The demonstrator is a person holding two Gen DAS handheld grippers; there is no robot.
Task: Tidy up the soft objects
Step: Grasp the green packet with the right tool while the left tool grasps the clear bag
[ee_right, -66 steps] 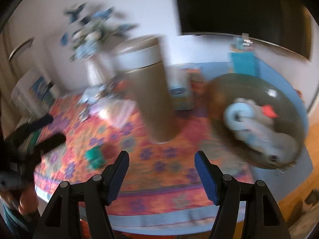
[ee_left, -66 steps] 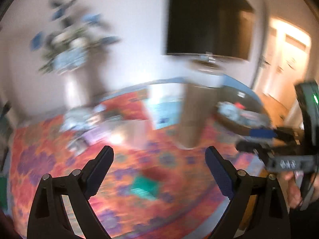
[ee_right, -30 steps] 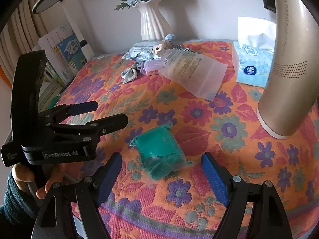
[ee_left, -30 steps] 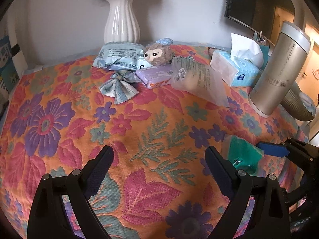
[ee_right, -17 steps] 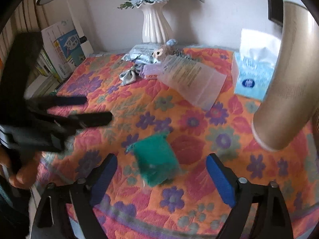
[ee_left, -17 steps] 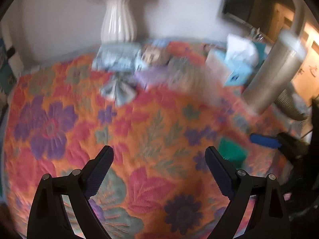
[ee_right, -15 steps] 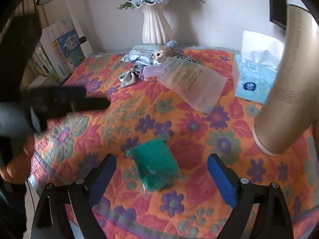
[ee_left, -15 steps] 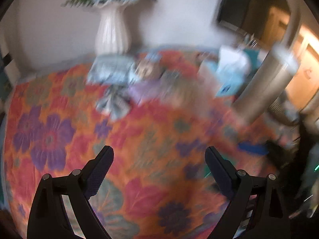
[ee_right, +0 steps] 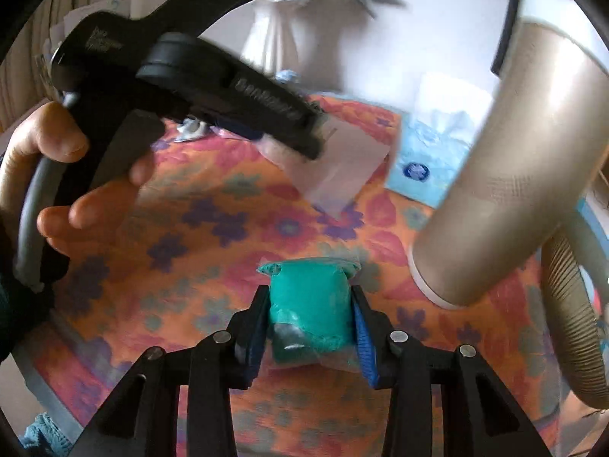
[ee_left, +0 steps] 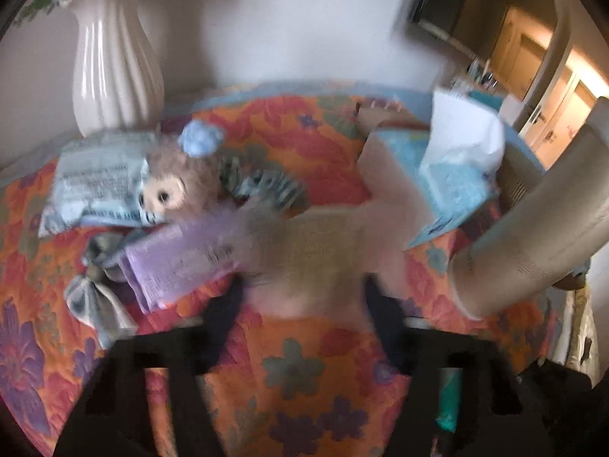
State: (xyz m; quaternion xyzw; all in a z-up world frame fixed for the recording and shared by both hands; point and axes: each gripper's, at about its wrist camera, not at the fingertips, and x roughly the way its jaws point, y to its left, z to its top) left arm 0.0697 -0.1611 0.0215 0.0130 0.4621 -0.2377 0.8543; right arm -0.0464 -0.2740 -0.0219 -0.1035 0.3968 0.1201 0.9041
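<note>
The right gripper (ee_right: pixel 310 327) has its jaws pressed on both sides of a green soft packet (ee_right: pixel 310 306) in clear wrap, which lies on the flowered cloth (ee_right: pixel 213 228) just beside the tall gold cylinder (ee_right: pixel 506 190). Only the left wrist view shows the owl plush (ee_left: pixel 177 186), the purple pack (ee_left: pixel 179 261) and the pale blue pack (ee_left: pixel 101 182) near the white vase (ee_left: pixel 114 72), and the tissue box (ee_left: pixel 449 179) with a white tissue standing out of it. The left gripper (ee_left: pixel 304 297) is blurred there, its jaws wide on either side of a clear flat bag (ee_left: pixel 319 262); I cannot tell if they touch it.
</note>
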